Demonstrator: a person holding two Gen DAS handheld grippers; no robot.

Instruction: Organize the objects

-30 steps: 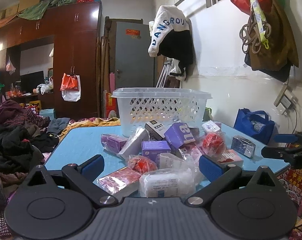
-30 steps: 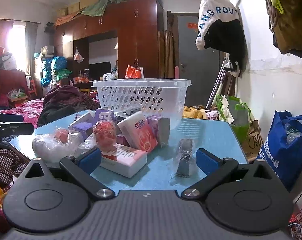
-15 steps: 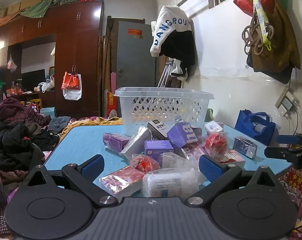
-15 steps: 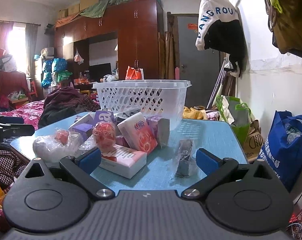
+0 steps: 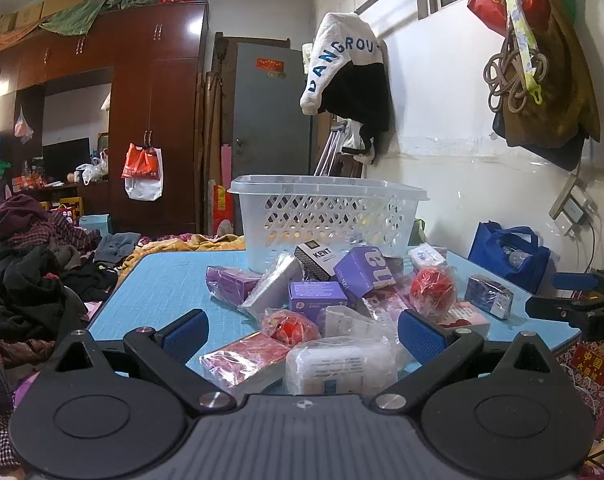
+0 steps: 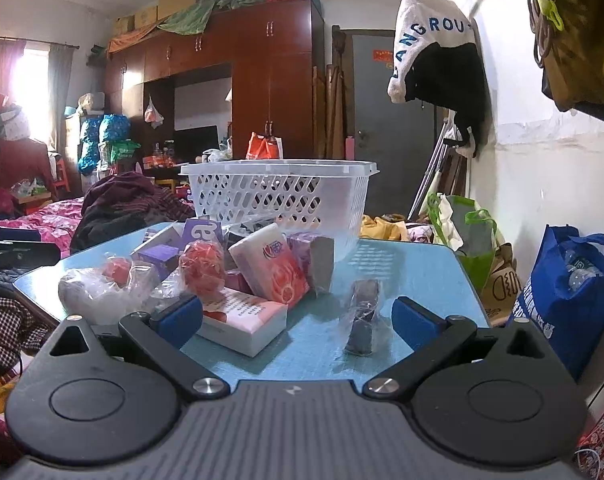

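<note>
Standing at the near edge of the blue bench (image 5: 158,280), both claws are spread wide and holding nothing — the left claw (image 5: 302,330) faces the pile head-on, the right claw (image 6: 297,318) comes at it from the other corner. Loose packets lie heaped in front of the white basket (image 5: 325,216), which stands at the far side of the bench and, to my eye, is where they belong.

Nearest the left claw is a white wrapped pack (image 5: 337,364), with a pink pack (image 5: 246,360) touching it on one side. I'd guess both are light and squashy, their film slick and crinkly; best taken across the short sides, low on the body, not by the loose wrap. The red balls in bags (image 5: 431,288) look likely to roll or slip out of a pinch. The purple boxes (image 5: 315,294) seem stiff card — easier, gripped flat face to flat face.

From the right wrist you see what the left barely shows: a small dark packet (image 6: 361,320) alone on bare bench, well apart from the heap and just ahead of that claw, plus a flat white-and-pink box (image 6: 242,318) by its left finger. The left wrist alone shows a black KENT box (image 5: 317,260) leaning against the basket, and the right claw's tips (image 5: 569,308) off at the bench's far corner.
</note>
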